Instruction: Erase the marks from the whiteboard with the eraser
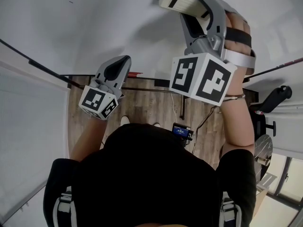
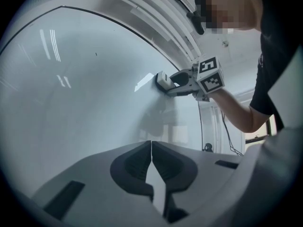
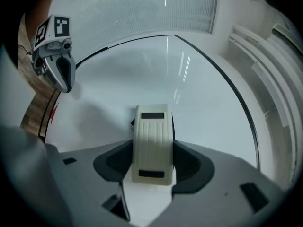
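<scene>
One whiteboard (image 2: 85, 93); one eraser (image 3: 151, 126) in right claw (image 3: 152, 151); left claw (image 2: 151, 162) closed, empty

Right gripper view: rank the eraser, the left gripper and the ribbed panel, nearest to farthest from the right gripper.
1. eraser: centre, held between its fingers.
2. left gripper: upper left, by the whiteboard edge.
3. ribbed panel: top, beyond the whiteboard's frame.

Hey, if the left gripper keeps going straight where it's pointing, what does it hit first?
Probably the bare glossy white whiteboard: the left gripper, jaws shut and empty, points at it, with the cream plastic eraser off to one side. Its distance is unclear.
</scene>
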### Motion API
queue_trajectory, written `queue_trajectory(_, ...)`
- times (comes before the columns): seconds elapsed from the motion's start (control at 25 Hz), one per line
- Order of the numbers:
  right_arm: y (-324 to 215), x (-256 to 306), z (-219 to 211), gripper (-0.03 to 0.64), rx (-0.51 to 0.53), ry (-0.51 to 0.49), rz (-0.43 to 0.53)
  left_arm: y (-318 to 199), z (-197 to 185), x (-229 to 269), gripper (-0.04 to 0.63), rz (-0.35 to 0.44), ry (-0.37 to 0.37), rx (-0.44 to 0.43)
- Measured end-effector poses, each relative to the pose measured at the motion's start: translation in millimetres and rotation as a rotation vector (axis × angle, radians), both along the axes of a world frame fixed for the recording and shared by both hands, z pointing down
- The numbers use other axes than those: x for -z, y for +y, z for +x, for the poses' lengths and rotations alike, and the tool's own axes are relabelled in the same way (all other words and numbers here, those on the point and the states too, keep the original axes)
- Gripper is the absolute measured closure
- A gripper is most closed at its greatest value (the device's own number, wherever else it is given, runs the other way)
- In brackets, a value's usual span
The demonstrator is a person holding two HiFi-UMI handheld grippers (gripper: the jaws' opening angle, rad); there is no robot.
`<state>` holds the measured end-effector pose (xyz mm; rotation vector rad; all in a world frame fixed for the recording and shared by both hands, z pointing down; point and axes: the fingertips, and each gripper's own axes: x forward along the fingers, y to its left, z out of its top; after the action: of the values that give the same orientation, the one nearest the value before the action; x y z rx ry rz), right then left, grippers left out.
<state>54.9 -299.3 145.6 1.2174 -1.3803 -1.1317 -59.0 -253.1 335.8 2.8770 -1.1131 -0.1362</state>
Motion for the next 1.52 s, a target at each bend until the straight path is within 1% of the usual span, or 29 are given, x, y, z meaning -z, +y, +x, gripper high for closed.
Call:
queue_trajectory(0.08, -1.5, -18.0, -2.8, 0.368, -0.004, 0.014, -0.020, -0.2, 0.5, -1.1, 0.588, -0.003, 0.001, 0.001)
queue_trajectory(0.2, -2.4, -57.3, -5.1, 0.368, -0.013, 0.028, -0.086, 2.6, -1.0, -3.0, 0.588, -0.002, 0.002, 0.006)
queue_trajectory(0.28, -1.8, -94.3, -4.7, 0.368, -0.015, 0.051, -0.150, 5.7, -2.4, -4.5, 0.588, -0.001, 0.002, 0.007)
queue_trajectory(0.4, -1.1, -160.3, -4.1, 0.367, -0.011, 0.087, -0.281, 8.3, -7.5, -7.1, 0.588, -0.003, -0.002, 0.013)
queue_trajectory(0.48, -1.8, -192.6, -2.9, 0.367, -0.004, 0.100, -0.336, 7.7, -12.0, -8.1, 0.588, -0.007, -0.005, 0.021)
queue_trajectory(0.56, -1.6, -202.7, -0.7, 0.367, 0.007, 0.100, -0.333, 8.4, -13.7, -8.0, 0.588, -0.010, -0.009, 0.026)
queue_trajectory(0.64, 0.4, -200.7, 0.7, 0.367, 0.018, 0.085, -0.324, 9.5, -13.5, -8.1, 0.588, -0.012, -0.014, 0.029)
queue_trajectory(0.96, 20.0, -196.8, 2.1, 0.364, 0.070, 0.063, -0.370, 2.8, -8.5, -3.6, 0.588, -0.018, -0.013, 0.030)
queue_trajectory(1.04, 29.6, -173.5, 0.1, 0.364, 0.092, 0.042, -0.326, 6.3, -7.1, -3.6, 0.588, -0.019, -0.011, 0.026)
queue_trajectory(1.16, 40.1, -104.3, -7.7, 0.364, 0.122, 0.002, -0.169, 10.1, -5.5, -3.1, 0.588, -0.016, -0.007, 0.017)
queue_trajectory(1.24, 37.2, -56.0, -10.6, 0.364, 0.116, -0.009, -0.066, 11.0, -5.2, -2.8, 0.588, -0.015, -0.002, 0.013)
queue_trajectory(1.32, 26.2, -21.2, -10.1, 0.364, 0.092, -0.007, -0.002, 11.7, -4.2, -2.7, 0.588, -0.013, 0.000, 0.007)
queue_trajectory(1.4, 11.8, -5.6, -6.5, 0.364, 0.055, 0.010, 0.010, 13.0, -1.5, -2.6, 0.588, -0.009, -0.003, 0.000)
queue_trajectory(1.52, -1.8, -8.9, -3.0, 0.365, 0.000, 0.052, -0.017, 15.1, -0.8, -4.2, 0.588, -0.012, -0.004, -0.002)
